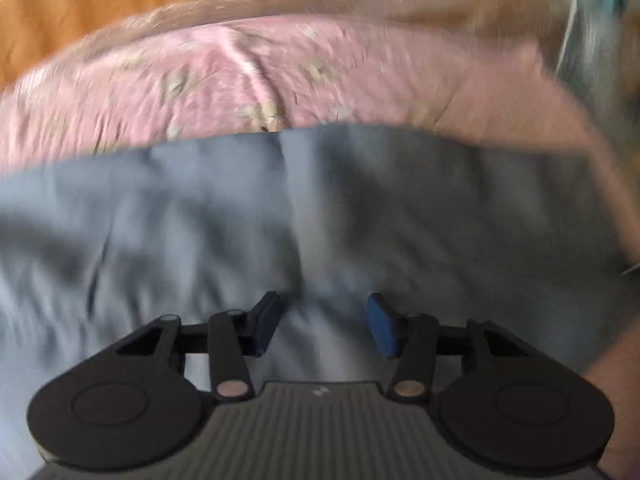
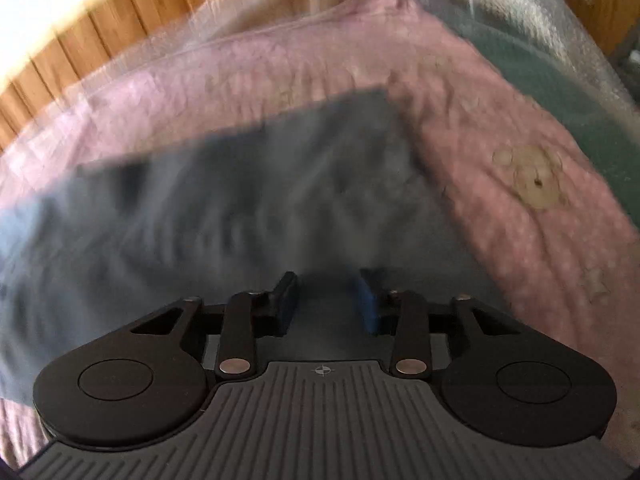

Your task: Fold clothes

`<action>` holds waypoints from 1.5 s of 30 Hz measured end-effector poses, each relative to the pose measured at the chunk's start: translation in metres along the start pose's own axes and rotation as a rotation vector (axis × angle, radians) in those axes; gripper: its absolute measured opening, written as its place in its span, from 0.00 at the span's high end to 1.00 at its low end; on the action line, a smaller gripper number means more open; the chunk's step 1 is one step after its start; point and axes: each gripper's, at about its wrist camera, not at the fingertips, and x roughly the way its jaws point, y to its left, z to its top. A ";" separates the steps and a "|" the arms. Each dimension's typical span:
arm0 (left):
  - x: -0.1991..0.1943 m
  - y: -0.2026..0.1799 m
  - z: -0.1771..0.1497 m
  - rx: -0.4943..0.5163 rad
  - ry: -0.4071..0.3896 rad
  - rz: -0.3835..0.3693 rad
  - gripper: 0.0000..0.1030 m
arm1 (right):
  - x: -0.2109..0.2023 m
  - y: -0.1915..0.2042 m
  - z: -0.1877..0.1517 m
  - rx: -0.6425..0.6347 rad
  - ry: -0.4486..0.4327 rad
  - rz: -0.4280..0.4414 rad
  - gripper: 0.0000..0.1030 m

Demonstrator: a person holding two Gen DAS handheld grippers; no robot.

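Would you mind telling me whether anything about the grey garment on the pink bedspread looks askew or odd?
Nothing stands out: the grey garment lies flat on the pink bedspread, only lightly wrinkled. Blur hides finer detail.

We are seeing a bed under a pink bedspread [image 1: 360, 80] with pale printed figures. Behind it a wall of orange wooden panels [image 2: 104, 28] is running, and daylight is falling on the fabric. Both views are blurring.

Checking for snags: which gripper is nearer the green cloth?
Right, probably. The right gripper hovers over the grey garment with the green cloth upper right; the left gripper sees only a far sliver.
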 end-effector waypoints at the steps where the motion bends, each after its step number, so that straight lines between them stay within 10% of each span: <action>1: 0.007 -0.001 0.005 0.017 0.008 0.023 0.49 | -0.004 -0.008 0.003 0.029 0.007 0.016 0.61; 5: 0.006 -0.001 0.028 -0.036 0.027 0.071 0.50 | -0.045 -0.050 -0.005 0.140 -0.095 0.031 0.36; 17: -0.016 -0.190 0.063 0.287 0.011 -0.145 0.47 | -0.031 -0.122 -0.052 0.538 -0.019 0.314 0.40; 19: -0.011 -0.222 0.069 0.296 0.027 -0.198 0.47 | -0.020 -0.116 -0.042 0.508 -0.006 0.304 0.44; 21: -0.005 -0.249 0.077 0.289 0.049 -0.249 0.46 | -0.009 -0.111 -0.032 0.478 0.007 0.294 0.95; 30: 0.014 -0.309 0.101 0.368 0.104 -0.313 0.30 | -0.059 0.029 -0.025 -0.306 -0.170 0.030 0.98; 32: 0.025 -0.308 0.094 0.414 0.126 -0.236 0.47 | -0.062 0.052 -0.033 -0.407 -0.195 0.025 0.98; 33: 0.029 -0.301 0.090 0.423 0.122 -0.171 0.81 | -0.063 0.059 -0.036 -0.429 -0.199 0.033 0.98; 34: 0.023 -0.281 0.088 0.376 0.114 -0.180 0.92 | -0.062 0.065 -0.038 -0.441 -0.200 0.043 0.98; 41: -0.001 -0.130 0.063 0.033 0.106 -0.225 0.91 | -0.089 0.072 -0.029 -0.338 -0.205 0.399 0.66; 45: 0.029 -0.069 0.035 -0.120 0.134 -0.211 0.63 | -0.059 0.062 -0.029 -0.103 -0.073 0.516 0.67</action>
